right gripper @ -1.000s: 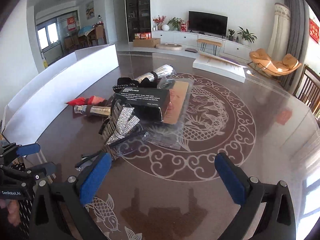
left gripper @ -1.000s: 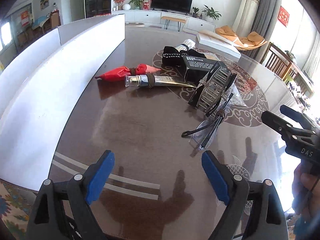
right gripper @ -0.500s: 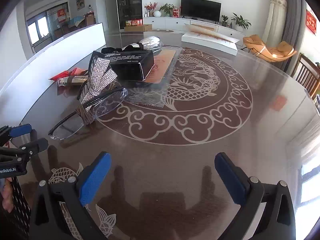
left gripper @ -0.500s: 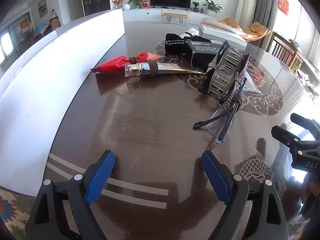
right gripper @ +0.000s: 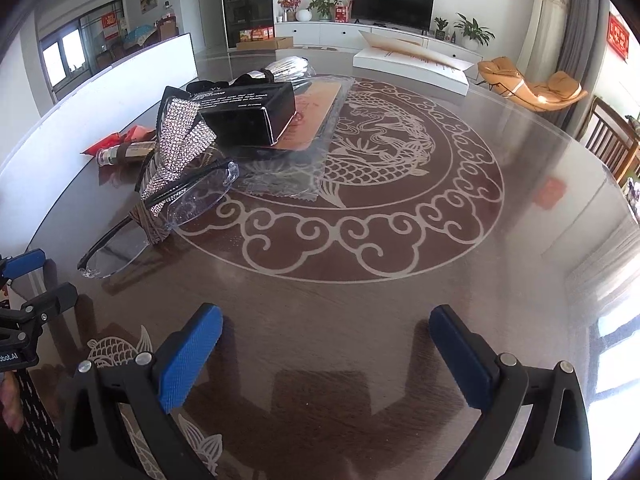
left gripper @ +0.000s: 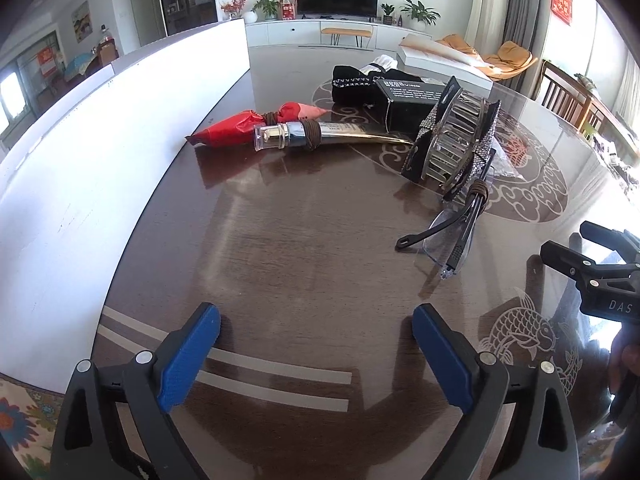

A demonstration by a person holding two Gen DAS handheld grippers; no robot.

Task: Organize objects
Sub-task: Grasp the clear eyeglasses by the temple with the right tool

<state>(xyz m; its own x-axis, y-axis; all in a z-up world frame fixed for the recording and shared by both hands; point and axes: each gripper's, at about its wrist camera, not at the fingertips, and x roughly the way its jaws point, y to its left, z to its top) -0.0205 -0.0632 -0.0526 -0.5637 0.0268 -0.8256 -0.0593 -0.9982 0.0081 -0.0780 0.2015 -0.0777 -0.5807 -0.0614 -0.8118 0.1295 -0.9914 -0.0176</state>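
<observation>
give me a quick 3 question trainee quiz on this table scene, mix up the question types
1. True or false: the left gripper is shut on the clear glasses.
2. Multiple choice: what lies right beside the silver tube? A) red packet B) green mug C) yellow sponge
3. Fill in: the black box rests partly on a clear ____ sleeve on the table.

Key:
1. False: both it and the right gripper are open and hold nothing.
2. A, the red packet.
3. plastic

One glasses (right gripper: 160, 216), two tubes (left gripper: 320, 138)
</observation>
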